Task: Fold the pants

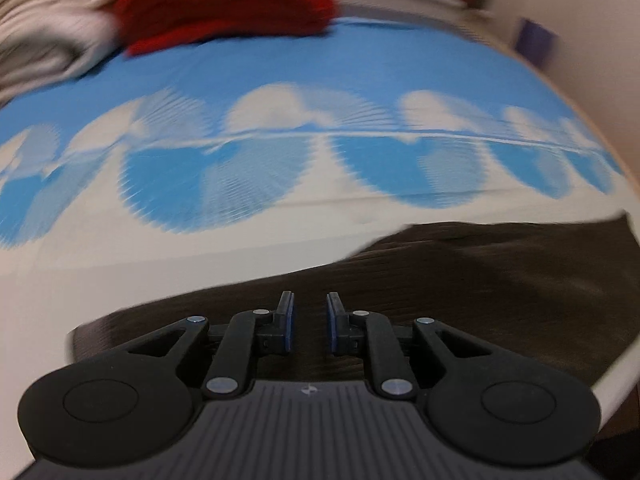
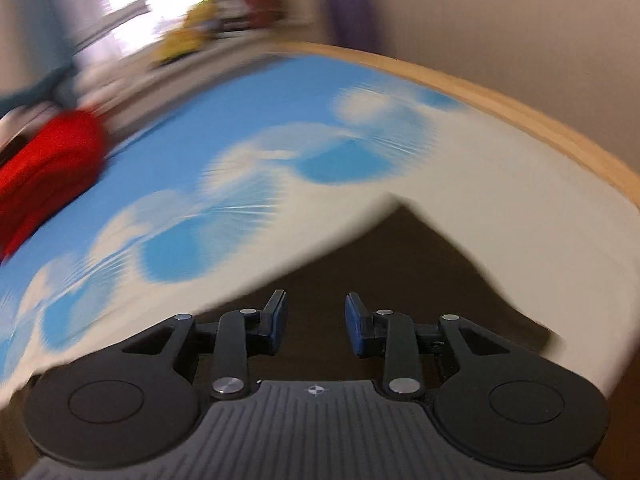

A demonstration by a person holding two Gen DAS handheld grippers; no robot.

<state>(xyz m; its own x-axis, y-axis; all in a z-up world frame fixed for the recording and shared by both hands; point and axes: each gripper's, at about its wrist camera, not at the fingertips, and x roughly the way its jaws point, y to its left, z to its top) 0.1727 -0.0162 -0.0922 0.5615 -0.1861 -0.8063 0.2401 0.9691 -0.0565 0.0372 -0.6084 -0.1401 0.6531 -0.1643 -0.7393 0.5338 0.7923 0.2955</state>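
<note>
My left hand-held gripper [image 1: 310, 322] hangs over the dark brown pants [image 1: 500, 280], its pads a narrow gap apart with nothing between them. My right hand-held gripper [image 2: 316, 322] stands wider, also empty, above a pointed corner of the same pants [image 2: 404, 264]. The pants lie flat at the near edge of the bed, on the blue-and-white sheet [image 1: 320, 76]; a red folded garment [image 1: 224, 4] and a beige one [image 1: 44, 16] sit well apart at the far side. Both views are smeared, so I judge I should settle first, then pinch an edge with each gripper at matching spots, lift evenly and lay the fold square, keeping the cloth taut so that it does not bunch.
</note>
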